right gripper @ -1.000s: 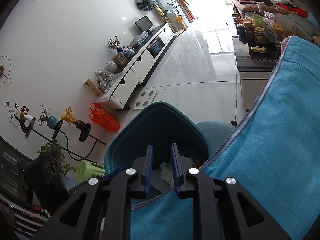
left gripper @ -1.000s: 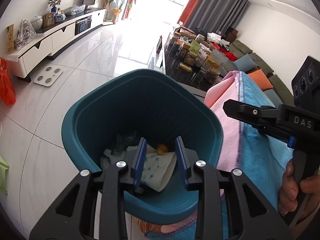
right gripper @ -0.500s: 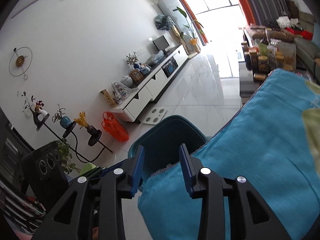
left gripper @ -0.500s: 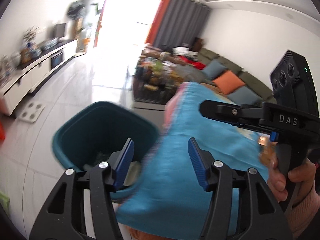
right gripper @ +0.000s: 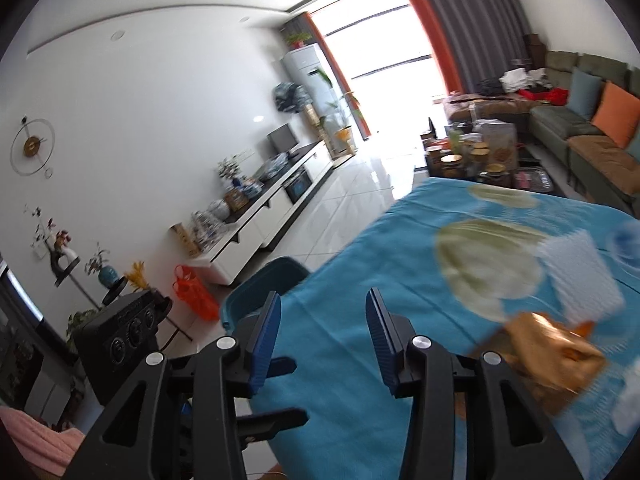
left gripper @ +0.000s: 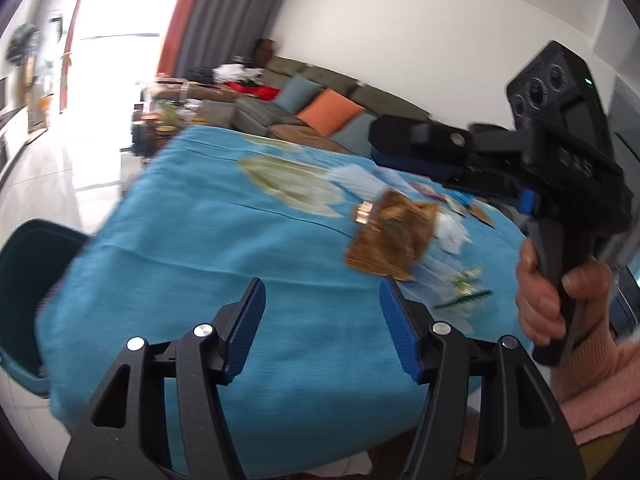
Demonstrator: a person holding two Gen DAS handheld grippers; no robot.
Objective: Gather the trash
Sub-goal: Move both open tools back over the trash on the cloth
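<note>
Where trash (left gripper: 390, 242) litters it, blue tablecloth (left gripper: 224, 248) adjoins bin (left gripper: 24, 272).

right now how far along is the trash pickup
Nothing in the current views shows what sits in the teal bin, so what is done cannot be confirmed. In hand: nothing; the left gripper and right gripper have just been opening, jaws empty. Left: the gold wrapper, white tissue and small scraps on the blue tablecloth.

Crumpled brown wrapper (left gripper: 394, 240) and white paper scraps (left gripper: 452, 230) lie on the blue-clothed tabletop (left gripper: 224, 240); teal bin (left gripper: 24, 248) stands beside it.
</note>
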